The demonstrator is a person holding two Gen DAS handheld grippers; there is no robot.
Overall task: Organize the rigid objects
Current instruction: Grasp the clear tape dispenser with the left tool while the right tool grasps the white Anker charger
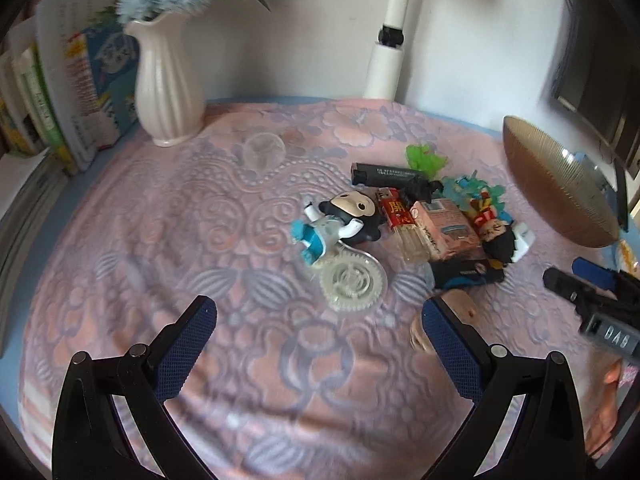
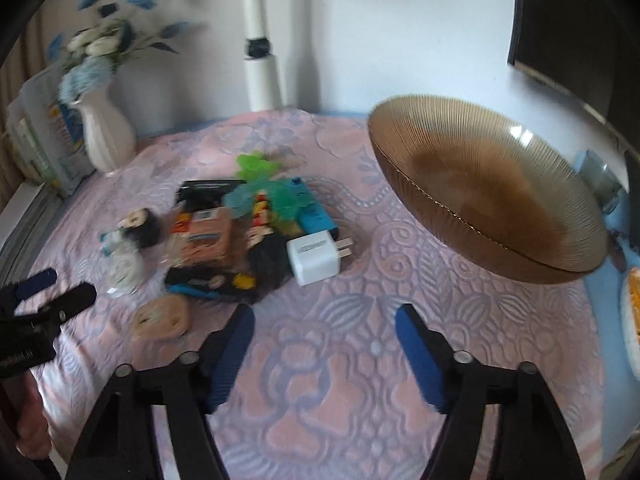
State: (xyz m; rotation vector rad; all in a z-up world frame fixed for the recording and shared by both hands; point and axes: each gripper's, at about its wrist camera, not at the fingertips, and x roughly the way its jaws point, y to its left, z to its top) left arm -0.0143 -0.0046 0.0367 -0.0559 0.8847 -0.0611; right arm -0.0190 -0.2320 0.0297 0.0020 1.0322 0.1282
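On my desk, over a pink patterned cloth (image 2: 360,360): one heap of small rigid items, mid-table, including a white charger plug (image 2: 314,258), a blue-and-black figurine (image 1: 336,224), a clear plastic gear (image 1: 352,280) and a black tube (image 1: 384,174). One ribbed amber glass bowl (image 2: 492,188), right of the heap. My left gripper (image 1: 320,344): jaws wide, empty. My right gripper (image 2: 324,344): jaws apart, nothing between them.

Each hand-held gripper, left (image 1: 320,322) and right (image 2: 325,330), has black angled arms, silver round pivot screws and blue textured pads (image 1: 182,346); white lettering marks the right one's body at 3 o'clock.
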